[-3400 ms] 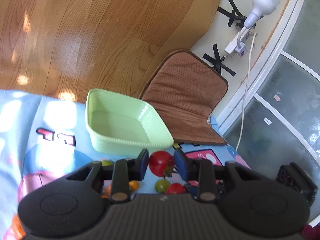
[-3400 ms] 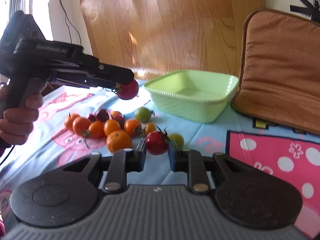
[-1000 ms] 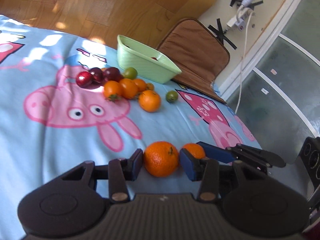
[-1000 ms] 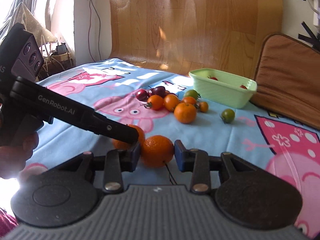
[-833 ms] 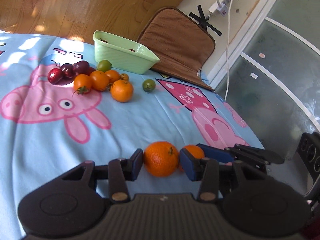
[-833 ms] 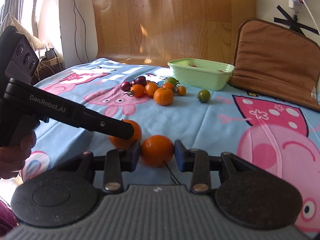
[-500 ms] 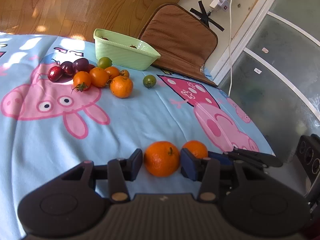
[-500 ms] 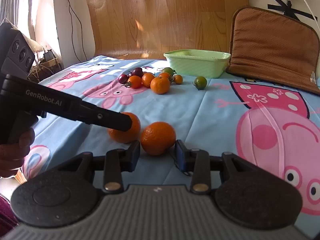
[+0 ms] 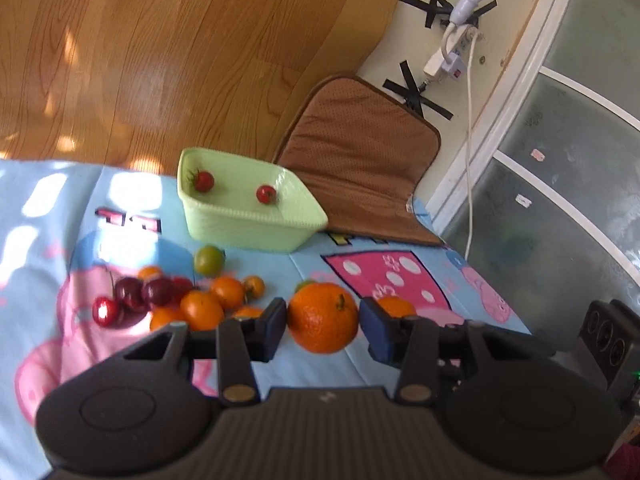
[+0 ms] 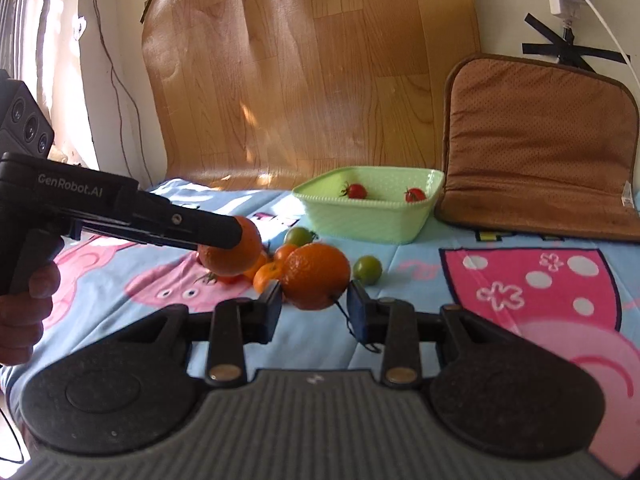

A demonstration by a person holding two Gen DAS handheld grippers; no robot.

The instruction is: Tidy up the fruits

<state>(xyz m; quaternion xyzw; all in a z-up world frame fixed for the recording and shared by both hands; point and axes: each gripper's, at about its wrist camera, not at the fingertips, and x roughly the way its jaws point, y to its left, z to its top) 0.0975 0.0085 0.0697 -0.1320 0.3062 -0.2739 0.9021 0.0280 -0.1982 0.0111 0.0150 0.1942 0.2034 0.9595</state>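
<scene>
My left gripper [image 9: 323,318] is shut on an orange [image 9: 320,310] held above the cloth, its jaws closing a little on the fruit. In the right wrist view the left gripper [image 10: 234,240] and its orange [image 10: 236,254] hang to the left. My right gripper [image 10: 314,300] is shut on a second orange [image 10: 316,276], also off the cloth. Beyond both stands the light green basket [image 9: 240,232] [image 10: 360,218] with two red tomatoes [image 9: 204,181] inside. A cluster of small oranges, tomatoes and cherries [image 9: 200,308] lies on the cloth between the grippers and the basket.
A green tomato [image 10: 368,268] lies apart on the blue cartoon cloth [image 10: 520,288]. A brown cushion [image 10: 536,140] leans on the wall to the right of the basket. A lamp and power strip with cable [image 9: 444,60] hang above it. A person's hand [image 10: 24,312] grips the left handle.
Both grippers have lifted their oranges off the cloth and carried them forward. The basket and the fruit cluster are now much nearer in both views.
</scene>
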